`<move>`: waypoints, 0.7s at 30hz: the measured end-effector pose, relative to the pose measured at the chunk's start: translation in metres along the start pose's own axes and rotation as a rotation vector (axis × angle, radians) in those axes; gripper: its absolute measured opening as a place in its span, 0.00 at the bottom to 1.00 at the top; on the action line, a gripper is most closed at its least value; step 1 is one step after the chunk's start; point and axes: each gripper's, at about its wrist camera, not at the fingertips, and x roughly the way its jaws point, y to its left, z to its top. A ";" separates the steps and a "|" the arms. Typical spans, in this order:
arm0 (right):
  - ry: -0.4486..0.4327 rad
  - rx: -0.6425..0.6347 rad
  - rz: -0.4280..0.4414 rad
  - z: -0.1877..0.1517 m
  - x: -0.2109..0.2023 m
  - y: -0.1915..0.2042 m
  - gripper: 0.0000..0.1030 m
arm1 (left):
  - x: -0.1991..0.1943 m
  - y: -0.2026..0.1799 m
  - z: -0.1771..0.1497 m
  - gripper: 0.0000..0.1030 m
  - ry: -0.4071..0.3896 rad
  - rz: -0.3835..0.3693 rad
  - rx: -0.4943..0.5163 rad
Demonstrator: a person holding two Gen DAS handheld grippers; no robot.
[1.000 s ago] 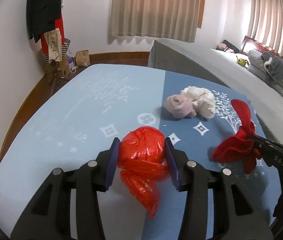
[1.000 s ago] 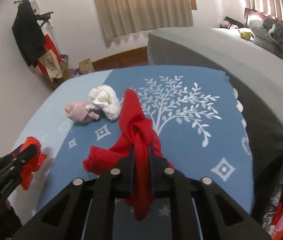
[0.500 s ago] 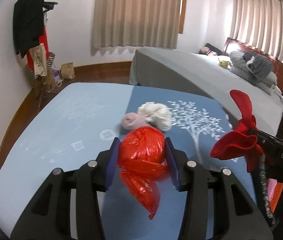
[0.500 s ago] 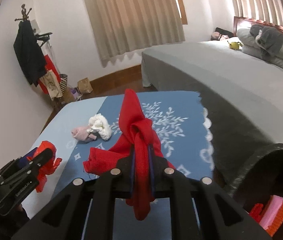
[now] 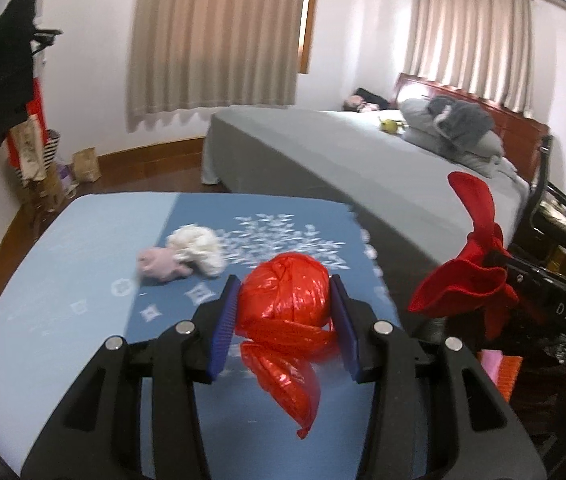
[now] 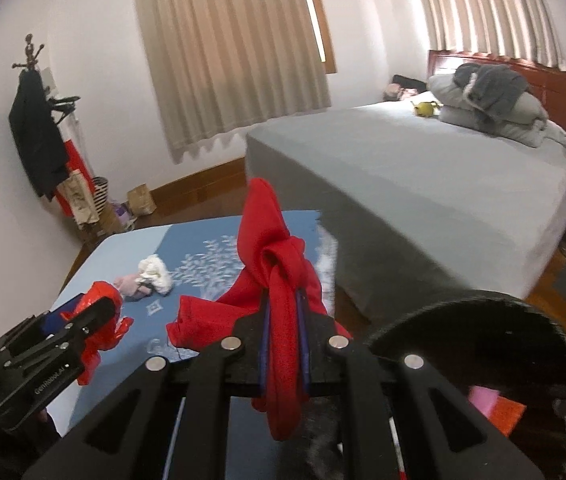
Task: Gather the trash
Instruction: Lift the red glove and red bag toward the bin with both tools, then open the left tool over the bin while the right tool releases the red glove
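Note:
My left gripper [image 5: 284, 300] is shut on a crumpled red plastic bag [image 5: 285, 304], held above the blue patterned table [image 5: 83, 264]. It also shows in the right wrist view [image 6: 99, 316]. My right gripper [image 6: 281, 312] is shut on a knotted red cloth [image 6: 275, 264], held over the rim of a black trash bin [image 6: 483, 308]. The red cloth shows at the right of the left wrist view [image 5: 471, 272]. A white wad [image 5: 199, 248] and a pink wad [image 5: 159, 266] lie on the table.
A grey bed [image 5: 363, 160] with pillows stands behind the table. A coat rack [image 5: 15, 80] with clothes stands at the left wall. The bin holds pink and orange scraps [image 6: 495, 404]. A dark chair [image 5: 555, 216] is at the right.
Both grippers have lifted and swung right, away from the table, carrying the red bag and red cloth. The black bin has come into view under the right gripper.

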 end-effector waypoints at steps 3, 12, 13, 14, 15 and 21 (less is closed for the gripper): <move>-0.007 0.018 -0.034 -0.003 -0.012 -0.019 0.11 | -0.001 -0.023 -0.001 0.42 -0.004 -0.041 0.020; -0.028 0.075 -0.137 -0.013 -0.047 -0.076 0.11 | 0.005 -0.092 -0.006 0.42 0.000 -0.165 0.083; -0.029 0.085 -0.151 -0.015 -0.051 -0.083 0.11 | 0.005 -0.096 -0.007 0.42 0.000 -0.174 0.088; -0.030 0.091 -0.160 -0.017 -0.054 -0.089 0.11 | 0.005 -0.102 -0.008 0.42 0.002 -0.187 0.096; -0.029 0.096 -0.171 -0.017 -0.056 -0.092 0.11 | 0.007 -0.109 -0.009 0.42 0.004 -0.201 0.103; -0.025 0.136 -0.234 -0.030 -0.072 -0.126 0.11 | 0.014 -0.143 -0.015 0.42 0.022 -0.261 0.139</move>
